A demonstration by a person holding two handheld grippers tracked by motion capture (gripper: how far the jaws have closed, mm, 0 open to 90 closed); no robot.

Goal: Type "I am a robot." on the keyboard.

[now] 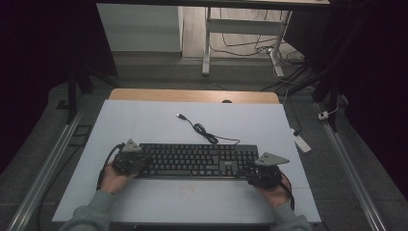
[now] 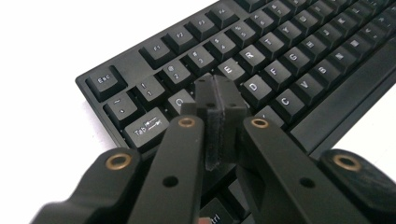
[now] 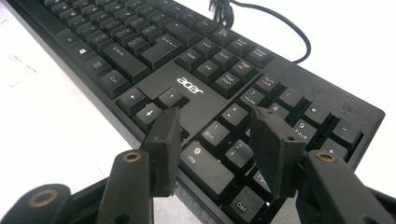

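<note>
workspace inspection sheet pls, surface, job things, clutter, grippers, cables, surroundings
surface: white board over a wooden table, some faint marks near the front edge.
job's things: black keyboard lying flat, square to the person.
clutter: nothing seen.
grippers: left gripper shut, tips over the keys around W; right gripper open, above the number pad.
cables: keyboard cable loose on the board, plug free.
surroundings: floor cables, desk legs, power strip.

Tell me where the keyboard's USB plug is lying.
In the high view the USB plug lies on the white table, behind the keyboard and slightly left of its middle, at the end of its loosely curled cable.
</note>
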